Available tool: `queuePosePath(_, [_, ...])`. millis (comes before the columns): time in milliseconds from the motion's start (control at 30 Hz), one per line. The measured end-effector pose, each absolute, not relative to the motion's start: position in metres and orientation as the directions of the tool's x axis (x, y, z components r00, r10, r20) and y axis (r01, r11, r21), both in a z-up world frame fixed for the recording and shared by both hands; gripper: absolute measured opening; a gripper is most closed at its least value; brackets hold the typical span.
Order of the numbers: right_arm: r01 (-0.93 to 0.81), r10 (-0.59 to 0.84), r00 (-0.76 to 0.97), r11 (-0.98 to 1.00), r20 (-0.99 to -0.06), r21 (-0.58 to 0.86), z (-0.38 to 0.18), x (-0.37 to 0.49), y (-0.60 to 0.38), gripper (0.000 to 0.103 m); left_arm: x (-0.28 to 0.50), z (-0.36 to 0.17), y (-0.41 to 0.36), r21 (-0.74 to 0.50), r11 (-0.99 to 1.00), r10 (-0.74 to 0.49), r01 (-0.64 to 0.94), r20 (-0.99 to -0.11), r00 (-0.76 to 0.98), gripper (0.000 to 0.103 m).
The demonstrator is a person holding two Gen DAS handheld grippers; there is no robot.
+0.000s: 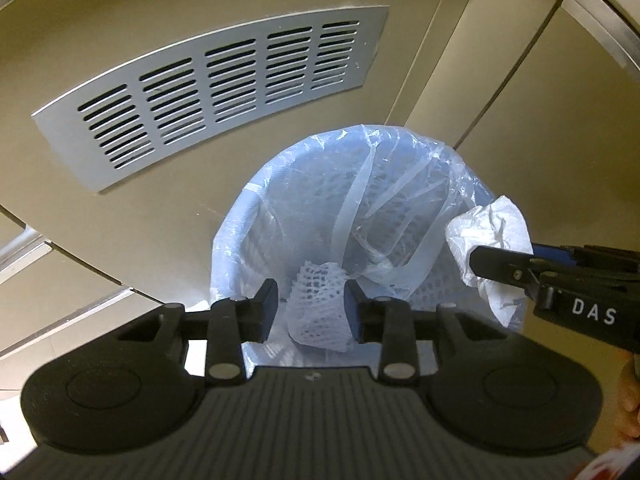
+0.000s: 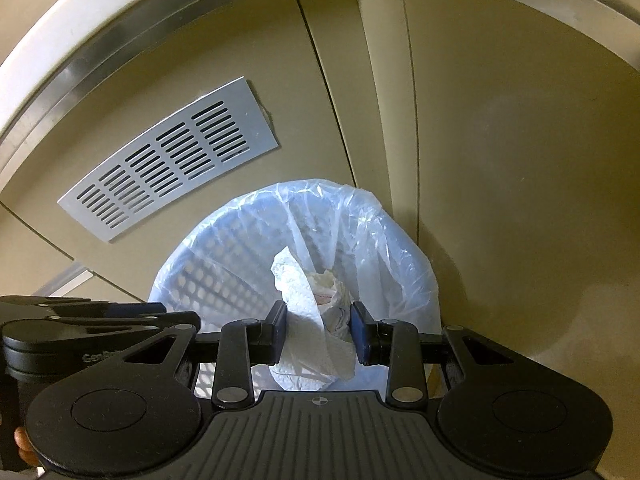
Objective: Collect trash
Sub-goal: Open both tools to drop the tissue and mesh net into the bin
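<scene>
A blue mesh waste basket (image 1: 276, 200) lined with a clear plastic bag stands on the floor below both grippers. My left gripper (image 1: 311, 298) hangs over its near rim with a white foam fruit net (image 1: 318, 320) between its fingers; a gap shows beside the left pad, so the jaws stand open. My right gripper (image 2: 319, 320) is shut on a crumpled white paper towel (image 2: 300, 292) above the basket's (image 2: 216, 256) opening. From the left wrist view that gripper (image 1: 500, 268) enters at the right with the towel (image 1: 492, 224) over the rim.
A grey slotted vent grille (image 1: 208, 96) sits in the beige cabinet panel behind the basket. Metal trim and a white counter edge (image 2: 48, 40) run above. A person's hand (image 1: 630, 400) shows at the right edge.
</scene>
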State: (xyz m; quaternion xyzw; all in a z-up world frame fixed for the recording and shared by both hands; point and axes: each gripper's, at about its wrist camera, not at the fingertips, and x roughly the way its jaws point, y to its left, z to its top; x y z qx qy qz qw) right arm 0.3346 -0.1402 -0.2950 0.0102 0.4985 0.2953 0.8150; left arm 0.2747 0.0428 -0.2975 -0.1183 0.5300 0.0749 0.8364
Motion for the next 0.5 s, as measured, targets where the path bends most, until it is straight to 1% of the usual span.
queuePosePath(100, [-0.476, 0.497, 0.321, 0.821, -0.806, 0.316, -0.296, 0.335, -0.137, 0.033, 0.272, -0.294, 0.044, -0.117, 0.962, 0.002, -0.248, -0.901, 0.433, 0.032])
queuePosePath(133, [-0.479, 0.500, 0.314, 0.817, -0.807, 0.320, -0.297, 0.335, -0.136, 0.035, 0.272, -0.292, 0.044, -0.114, 0.963, 0.004, -0.246, -0.901, 0.435, 0.032])
queuePosePath(167, [-0.479, 0.501, 0.306, 0.816, -0.809, 0.324, -0.299, 0.336, -0.134, 0.041, 0.271, -0.291, 0.044, -0.113, 0.963, 0.006, -0.245, -0.899, 0.437, 0.032])
queuePosePath(200, [-0.477, 0.500, 0.302, 0.816, -0.811, 0.326, -0.300, 0.336, -0.133, 0.046, 0.271, -0.291, 0.044, -0.114, 0.962, 0.006, -0.247, -0.899, 0.438, 0.032])
queuePosePath(233, [-0.476, 0.501, 0.305, 0.817, -0.810, 0.327, -0.301, 0.336, -0.133, 0.054, 0.270, -0.290, 0.045, -0.117, 0.961, 0.005, -0.250, -0.899, 0.439, 0.032])
queuePosePath(267, [-0.474, 0.503, 0.311, 0.818, -0.806, 0.326, -0.300, 0.335, -0.133, 0.057, 0.269, -0.289, 0.045, -0.121, 0.960, 0.003, -0.253, -0.898, 0.440, 0.032])
queuePosePath(400, [-0.495, 0.517, 0.315, 0.805, -0.796, 0.328, -0.300, 0.332, -0.132, 0.061, 0.266, -0.287, 0.045, -0.120, 0.959, 0.006, -0.256, -0.897, 0.441, 0.032])
queuePosePath(500, [-0.499, 0.516, 0.310, 0.803, -0.799, 0.326, -0.300, 0.330, -0.132, 0.065, 0.263, -0.285, 0.044, -0.116, 0.960, 0.007, -0.254, -0.899, 0.439, 0.032])
